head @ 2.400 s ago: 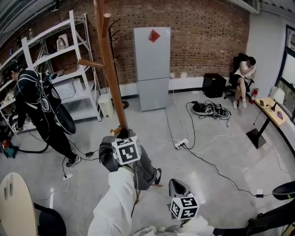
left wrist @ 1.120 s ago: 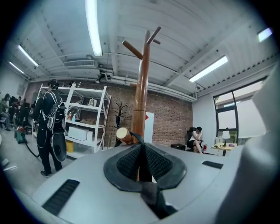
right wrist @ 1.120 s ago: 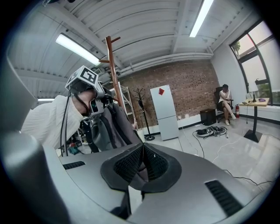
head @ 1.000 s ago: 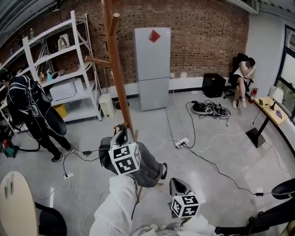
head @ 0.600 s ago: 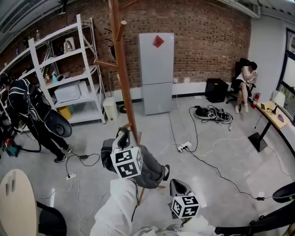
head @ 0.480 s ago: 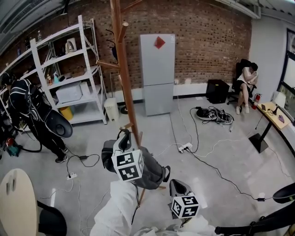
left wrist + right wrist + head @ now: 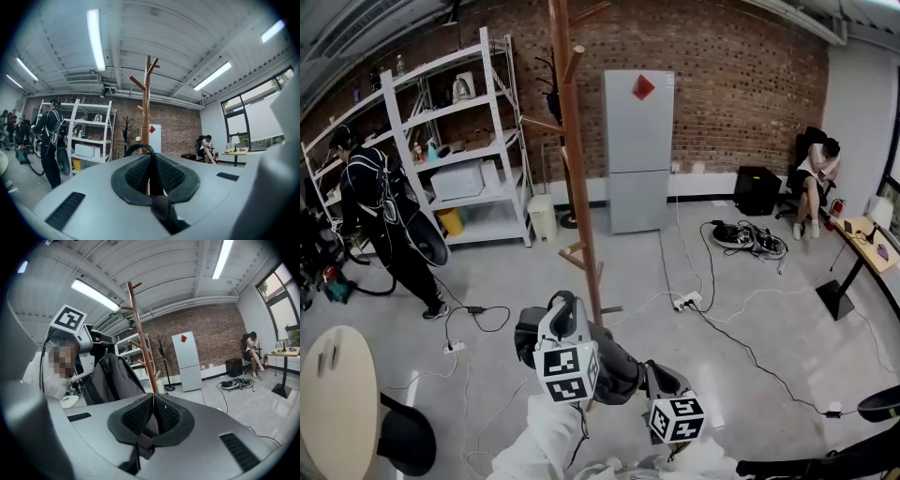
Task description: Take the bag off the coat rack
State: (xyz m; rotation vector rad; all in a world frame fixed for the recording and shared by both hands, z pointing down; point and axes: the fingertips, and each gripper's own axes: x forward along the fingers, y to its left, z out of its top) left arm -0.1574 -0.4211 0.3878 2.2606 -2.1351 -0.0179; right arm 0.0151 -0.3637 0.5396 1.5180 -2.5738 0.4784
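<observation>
The wooden coat rack (image 7: 578, 187) stands on the grey floor ahead of me. A grey backpack (image 7: 617, 364) hangs low beside the pole, below its lowest peg. My left gripper (image 7: 562, 323) is shut on the bag's black top handle (image 7: 138, 148), with the strap running between the pads. My right gripper (image 7: 661, 380) sits at the bag's right side, shut on a thin dark strap (image 7: 135, 448). In the right gripper view the backpack (image 7: 112, 376) hangs left of the rack (image 7: 140, 333). I cannot tell whether the bag touches the pole.
A person in black (image 7: 389, 216) stands by white shelves (image 7: 459, 141) at the left. A grey fridge (image 7: 639, 150) is against the brick wall. Cables and a power strip (image 7: 689, 302) lie on the floor. Another person sits at the far right (image 7: 817, 173). A round table (image 7: 337, 403) is near left.
The left gripper and the bag have come down and toward me, away from the pegs. The rack now sits further right in view. The person in black has walked along the shelves.
</observation>
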